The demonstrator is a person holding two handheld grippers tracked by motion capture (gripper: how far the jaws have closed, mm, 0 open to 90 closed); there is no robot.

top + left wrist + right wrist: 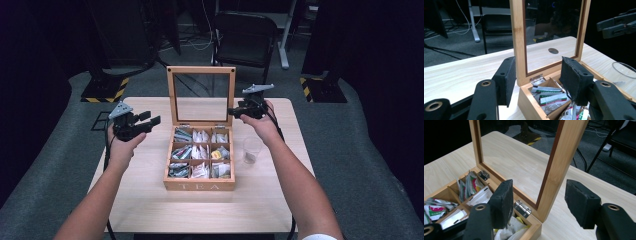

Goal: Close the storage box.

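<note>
Your right gripper stands with jaws apart and nothing clamped, the upright lid frame of the tea box between its pads. Your left gripper is likewise apart and empty, left of the box. A clear cup stands near, below your right gripper.

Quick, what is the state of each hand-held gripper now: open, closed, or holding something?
Left hand-held gripper: open, holding nothing, beside the tea box.
Right hand-held gripper: open, holding nothing, jaws either side of the lid frame, not touching.
</note>
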